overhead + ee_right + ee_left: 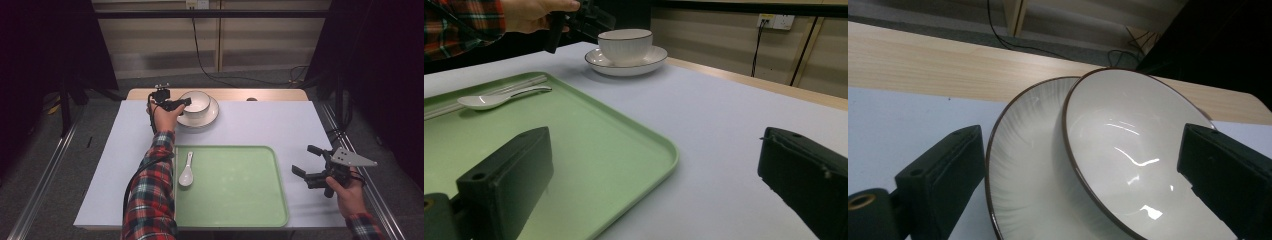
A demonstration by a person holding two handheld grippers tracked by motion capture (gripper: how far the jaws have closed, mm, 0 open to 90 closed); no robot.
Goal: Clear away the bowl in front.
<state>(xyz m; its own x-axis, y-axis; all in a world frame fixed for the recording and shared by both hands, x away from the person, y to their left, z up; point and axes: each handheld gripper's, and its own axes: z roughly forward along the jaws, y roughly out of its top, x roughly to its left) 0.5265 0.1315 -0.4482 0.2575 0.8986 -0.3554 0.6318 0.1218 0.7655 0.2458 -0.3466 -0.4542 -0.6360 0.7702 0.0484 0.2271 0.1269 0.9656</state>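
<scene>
- A white worktop [260, 125] with a pale wooden strip along its far edge stands in a dim room with dark curtains at both sides and cables trailing along the floor behind.
- The left hand-held gripper [186, 102] is at the far edge, left of centre; its jaws are spread, and in the left gripper view they stand on either side of the bowl's near rim without pinching it.
- The bowl [1128, 155], white with a brown rim, sits in a ribbed white saucer [1020, 170] of the same trim, close to the far edge of the worktop.
- The right hand-held gripper [306, 161] hangs over the worktop's right edge, nearer the front, jaws spread wide and holding nothing.
- A green tray [235, 190] lies against the front edge, near the middle, just left of the right hand-held gripper.
- A white spoon [187, 170] rests on the tray's left side, bowl end toward the front.
</scene>
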